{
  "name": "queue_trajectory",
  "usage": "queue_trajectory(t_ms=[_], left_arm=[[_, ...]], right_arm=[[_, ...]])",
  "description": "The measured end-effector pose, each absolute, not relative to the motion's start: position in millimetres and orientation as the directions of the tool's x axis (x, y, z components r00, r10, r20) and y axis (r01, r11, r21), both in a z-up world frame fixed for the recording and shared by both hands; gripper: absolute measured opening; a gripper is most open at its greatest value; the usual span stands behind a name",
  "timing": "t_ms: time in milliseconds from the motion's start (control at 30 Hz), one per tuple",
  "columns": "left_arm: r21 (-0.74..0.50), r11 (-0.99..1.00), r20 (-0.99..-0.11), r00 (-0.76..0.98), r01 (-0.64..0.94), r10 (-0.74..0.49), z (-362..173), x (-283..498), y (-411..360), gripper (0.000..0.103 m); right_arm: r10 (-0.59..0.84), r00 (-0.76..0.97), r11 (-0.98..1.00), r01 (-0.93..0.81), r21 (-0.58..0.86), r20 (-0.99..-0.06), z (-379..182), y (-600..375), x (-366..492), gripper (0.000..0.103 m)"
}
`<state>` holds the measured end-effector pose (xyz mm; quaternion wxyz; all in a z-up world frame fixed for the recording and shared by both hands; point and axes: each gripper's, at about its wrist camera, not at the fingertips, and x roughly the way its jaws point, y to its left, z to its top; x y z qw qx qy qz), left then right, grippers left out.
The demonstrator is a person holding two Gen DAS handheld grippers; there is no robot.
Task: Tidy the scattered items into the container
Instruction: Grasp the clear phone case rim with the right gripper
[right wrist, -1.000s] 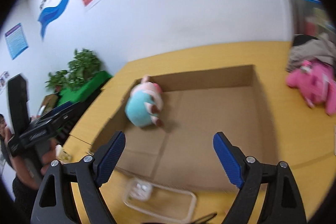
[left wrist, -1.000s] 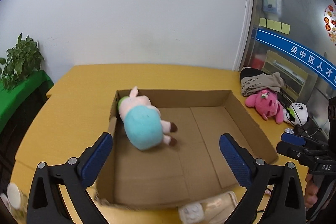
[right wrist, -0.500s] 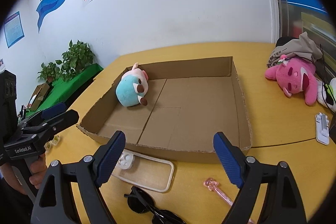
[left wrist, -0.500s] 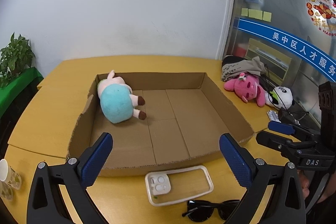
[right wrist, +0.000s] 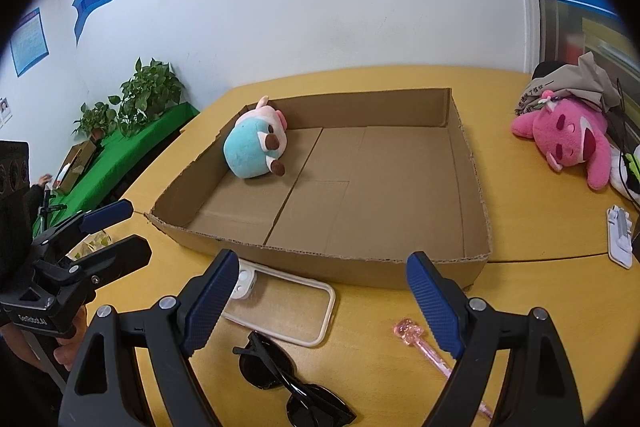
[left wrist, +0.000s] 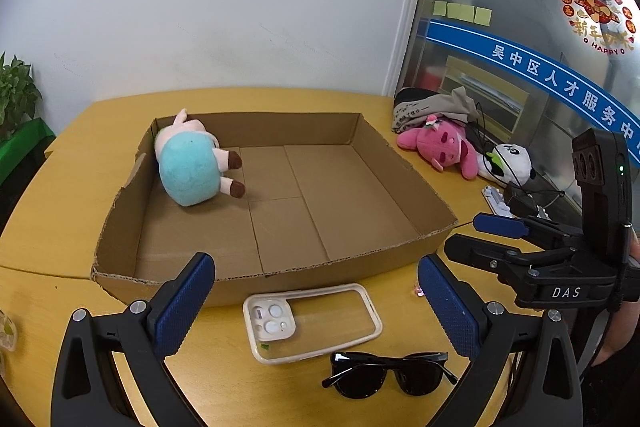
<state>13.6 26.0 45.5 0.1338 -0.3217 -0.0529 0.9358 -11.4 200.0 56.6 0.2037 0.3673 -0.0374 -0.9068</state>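
Both grippers point down and forward at the near edge of the yellow table (left wrist: 72, 227), side by side, each held from behind by a hand. The left gripper (left wrist: 316, 301) has its jaws spread wide with nothing between them; below the gap lie a clear phone case (left wrist: 316, 323) and, nearer the camera, a pair of dark sunglasses (left wrist: 390, 373). The right gripper (right wrist: 320, 301) is likewise released, jaws wide and empty, tilted over the same case (right wrist: 284, 309) and sunglasses (right wrist: 292, 383), with a pink pen (right wrist: 424, 345) lying just by its right finger. In the right wrist view a hand (right wrist: 70, 341) shows under the left gripper's handle, though only part of it can be made out.

The cardboard box (left wrist: 412, 187) sits flat on the table just beyond the case. A blue and pink plush toy (left wrist: 192, 167) lies on its side in the far left corner. Well to the right, outside the box, are a pink plush (left wrist: 444, 149), a panda plush (left wrist: 508, 163) and a bundle of cloth (left wrist: 436, 107).
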Motion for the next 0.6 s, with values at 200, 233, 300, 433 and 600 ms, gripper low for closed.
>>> queue_trajectory(t_ms=[200,233,300,433,600], left_arm=[[-0.23,-0.951,-0.622,-0.72,-0.208,0.308,28.4,7.3,18.2,0.103],[-0.235,-0.949,-0.625,-0.715,-0.209,0.312,25.9,6.6,17.2,0.103],[-0.24,-0.947,-0.633,-0.705,-0.213,0.319,20.9,4.8,15.7,0.103],[-0.239,-0.947,-0.648,-0.691,-0.216,0.321,12.3,2.3,14.1,0.102],[-0.256,-0.945,-0.676,-0.661,-0.203,0.325,-2.7,-3.7,6.0,0.094]], right_arm=[[-0.385,-0.609,-0.92,0.312,0.237,-0.693,33.8,205.5,-16.4,0.086],[-0.383,-0.602,-0.921,0.306,0.24,-0.701,29.8,206.3,-16.9,0.086],[-0.379,-0.589,-0.923,0.3,0.243,-0.714,23.3,207.2,-17.6,0.086],[-0.385,-0.565,-0.92,0.299,0.254,-0.73,12.4,205.4,-18.1,0.086],[-0.407,-0.532,-0.909,0.32,0.268,-0.743,0.9,197.8,-17.7,0.086]])
